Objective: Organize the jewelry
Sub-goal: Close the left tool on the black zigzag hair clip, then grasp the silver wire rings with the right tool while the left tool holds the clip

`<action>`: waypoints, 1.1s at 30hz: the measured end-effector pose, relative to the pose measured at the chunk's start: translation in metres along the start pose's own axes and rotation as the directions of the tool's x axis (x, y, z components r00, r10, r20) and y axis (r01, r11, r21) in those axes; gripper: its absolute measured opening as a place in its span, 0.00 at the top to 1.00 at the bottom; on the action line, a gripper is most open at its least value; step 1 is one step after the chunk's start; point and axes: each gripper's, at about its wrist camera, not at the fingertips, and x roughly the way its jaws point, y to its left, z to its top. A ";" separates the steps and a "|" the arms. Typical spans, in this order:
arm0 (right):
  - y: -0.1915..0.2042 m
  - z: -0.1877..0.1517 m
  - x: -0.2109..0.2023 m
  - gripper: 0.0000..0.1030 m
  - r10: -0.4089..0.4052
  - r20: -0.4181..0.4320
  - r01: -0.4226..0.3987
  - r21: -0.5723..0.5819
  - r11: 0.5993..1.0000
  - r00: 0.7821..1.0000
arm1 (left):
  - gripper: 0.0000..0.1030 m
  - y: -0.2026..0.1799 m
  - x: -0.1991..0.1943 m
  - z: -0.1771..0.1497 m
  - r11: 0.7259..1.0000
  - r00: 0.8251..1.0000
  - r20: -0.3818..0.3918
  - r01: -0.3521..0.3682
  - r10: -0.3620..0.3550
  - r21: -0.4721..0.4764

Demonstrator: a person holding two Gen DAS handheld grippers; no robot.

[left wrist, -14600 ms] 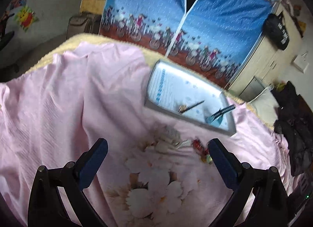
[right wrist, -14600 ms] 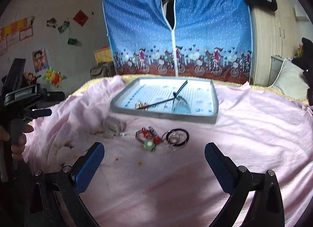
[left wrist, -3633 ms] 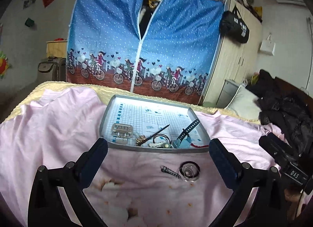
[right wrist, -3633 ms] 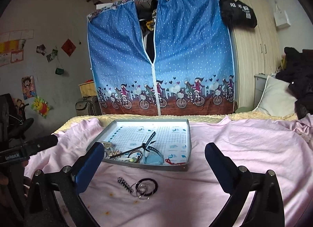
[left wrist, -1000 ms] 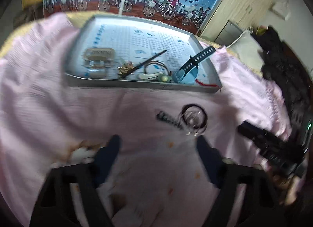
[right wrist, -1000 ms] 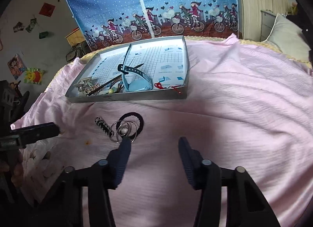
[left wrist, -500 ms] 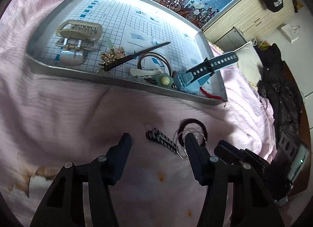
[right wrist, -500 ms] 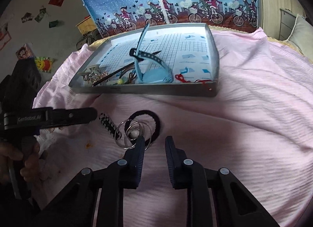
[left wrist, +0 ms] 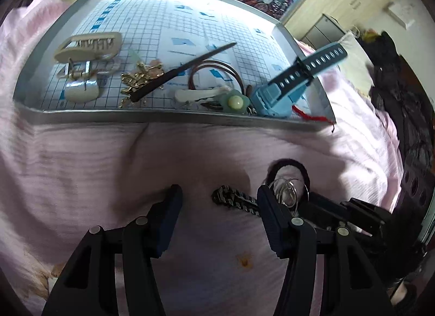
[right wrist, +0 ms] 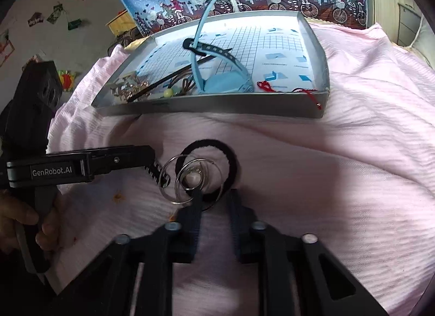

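A striped black-and-white hair clip [left wrist: 233, 199] lies on the pink bedspread between the fingers of my open left gripper [left wrist: 218, 201]. Just right of it sit a black hair tie [left wrist: 288, 164] and linked silver rings [left wrist: 291, 192]. In the right wrist view my right gripper [right wrist: 214, 203] stands open with a narrow gap at the near edge of the hair tie [right wrist: 233, 163], beside the silver rings [right wrist: 190, 177]. The left gripper [right wrist: 151, 156] reaches in from the left over the clip [right wrist: 157, 175]. Behind stands the grey tray [left wrist: 163, 120] [right wrist: 217, 103].
The tray holds a beige claw clip [left wrist: 87, 46], a gold ornament [left wrist: 141, 76] on a dark stick, a brown band [left wrist: 214, 68], a green flower bead [left wrist: 236, 102], a blue watch [left wrist: 282, 92] and red string [left wrist: 312, 117]. A hand [right wrist: 24, 218] holds the left gripper.
Both grippers have come down and forward to the loose items on the bedspread, and their fingers have narrowed from wide open. The left now straddles the striped clip; the right reaches the hair tie.
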 end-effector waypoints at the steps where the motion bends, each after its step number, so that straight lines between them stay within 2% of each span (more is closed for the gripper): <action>1: 0.000 -0.001 0.001 0.92 0.002 -0.007 -0.002 0.003 1.000 1.000 | 0.54 0.000 0.000 -0.002 1.000 1.000 0.004 -0.006 0.006 0.015; 3: 0.000 -0.002 0.000 0.94 0.010 -0.008 -0.010 0.011 1.000 1.000 | 0.65 -0.001 0.000 -0.004 0.999 1.000 0.008 -0.017 0.016 0.030; 9: -0.003 0.001 -0.013 0.97 0.000 0.029 0.000 0.020 1.000 1.000 | 0.88 0.009 -0.006 -0.005 0.999 0.999 0.005 0.045 -0.044 -0.016; 12: -0.008 0.003 -0.023 0.97 -0.010 0.063 0.007 0.038 0.999 0.998 | 0.93 0.008 -0.009 -0.006 0.998 0.998 0.008 0.055 -0.054 -0.014; 18: -0.016 0.007 -0.035 0.97 -0.011 0.112 0.002 0.076 0.997 0.994 | 0.96 0.002 -0.017 -0.008 0.997 0.997 0.020 0.079 -0.079 -0.004; 22: -0.018 0.006 -0.031 0.96 0.017 0.087 -0.025 0.095 0.995 0.996 | 0.98 -0.002 -0.022 -0.011 0.996 0.996 0.016 0.089 -0.089 0.001; 26: -0.018 0.005 -0.021 0.95 0.043 0.042 -0.047 0.102 0.994 0.998 | 0.99 -0.006 -0.023 -0.021 0.998 0.997 -0.036 0.062 -0.062 0.008; 31: -0.013 0.002 -0.015 0.71 0.052 0.020 -0.053 0.081 0.995 0.998 | 0.99 -0.009 -0.026 -0.030 0.999 0.995 -0.088 0.052 -0.051 0.001; 33: -0.012 0.001 -0.015 0.66 0.059 0.024 -0.060 0.075 0.995 0.998 | 0.99 -0.012 -0.035 -0.030 1.000 0.998 -0.058 0.015 -0.014 0.022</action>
